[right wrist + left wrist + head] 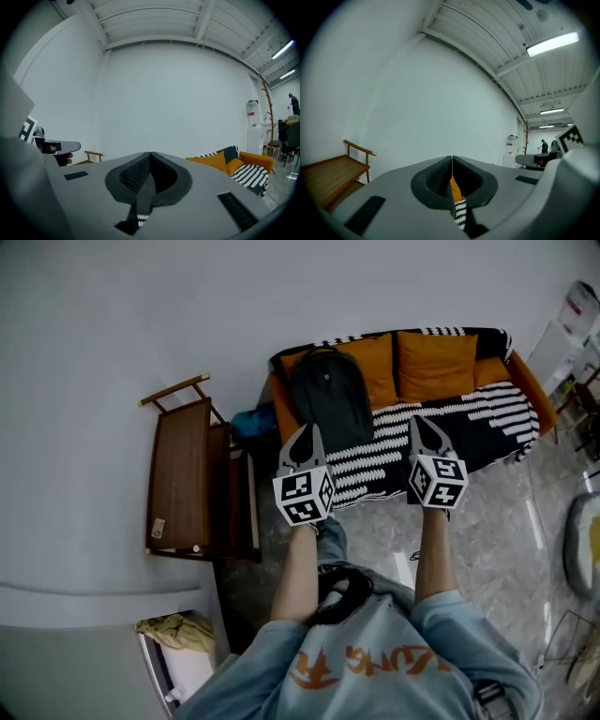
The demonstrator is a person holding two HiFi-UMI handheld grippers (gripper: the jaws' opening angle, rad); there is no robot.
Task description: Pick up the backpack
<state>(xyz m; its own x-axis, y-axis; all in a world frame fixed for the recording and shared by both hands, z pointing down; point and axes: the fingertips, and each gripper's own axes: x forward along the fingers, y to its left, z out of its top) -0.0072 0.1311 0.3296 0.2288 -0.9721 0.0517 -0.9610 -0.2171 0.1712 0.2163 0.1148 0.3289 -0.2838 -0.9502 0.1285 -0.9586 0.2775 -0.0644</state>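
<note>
A dark backpack (pixel 329 396) stands upright on the left end of a sofa (pixel 487 423) draped in a black-and-white striped cover, leaning on an orange cushion (pixel 373 367). In the head view my left gripper (pixel 307 433) hovers just in front of the backpack's lower edge, jaws shut and empty. My right gripper (pixel 422 424) is held level beside it over the striped seat, also shut with nothing in it. In the left gripper view the left gripper (pixel 452 158) shows only a sliver of orange and stripes between the jaws. In the right gripper view the right gripper (pixel 151 153) points past the sofa (pixel 234 165).
A wooden chair-like stand (pixel 183 479) sits left of the sofa against the white wall, with a teal item (pixel 251 421) between them. A white appliance (pixel 176 662) with a yellow cloth (pixel 173 629) is at the lower left. Tiled floor (pixel 511 521) lies before the sofa.
</note>
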